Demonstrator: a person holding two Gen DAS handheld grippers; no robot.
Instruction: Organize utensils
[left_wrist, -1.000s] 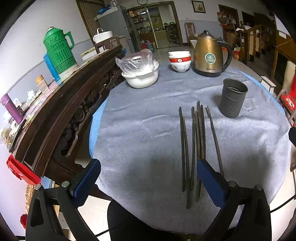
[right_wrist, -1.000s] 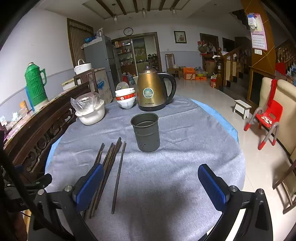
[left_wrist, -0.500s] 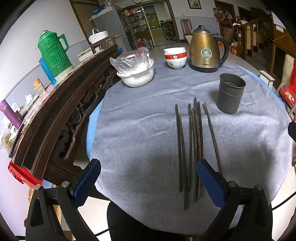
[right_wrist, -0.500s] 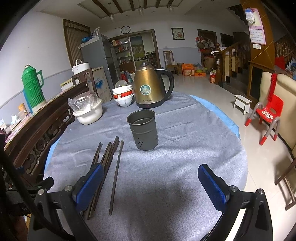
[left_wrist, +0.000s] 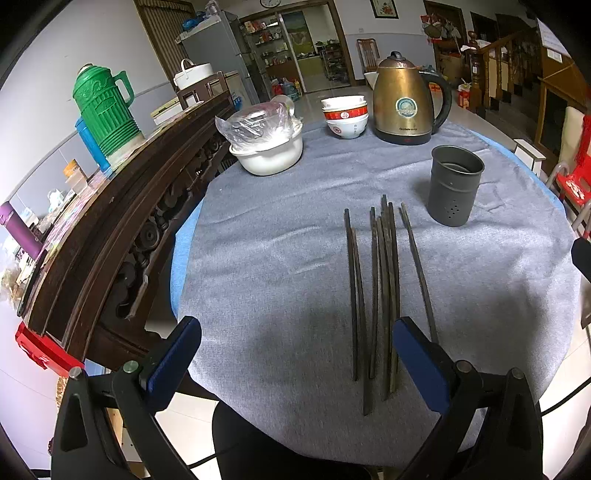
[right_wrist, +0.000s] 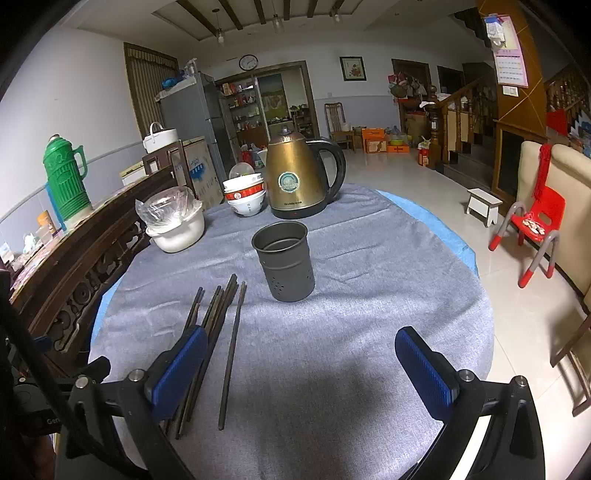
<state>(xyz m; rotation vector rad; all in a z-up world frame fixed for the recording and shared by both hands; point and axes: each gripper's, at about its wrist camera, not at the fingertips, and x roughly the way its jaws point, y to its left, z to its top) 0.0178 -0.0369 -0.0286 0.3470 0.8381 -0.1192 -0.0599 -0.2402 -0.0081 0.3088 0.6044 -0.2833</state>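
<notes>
Fingers of the left gripper and right gripper stand wide apart, empty. Chopsticks all lie beside the empty holder; nothing sorted yet.

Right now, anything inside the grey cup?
Nothing visible in the cup: bare inner wall on the far side, no chopsticks in it. The near wall hides most of the bottom.

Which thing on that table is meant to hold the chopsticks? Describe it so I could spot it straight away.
Find the round table under the grey cloth, then the gold kettle at its far side. In front of it stands the dark grey metal holder, an open-topped cylinder with small holes near its base, beside the chopsticks.
</notes>
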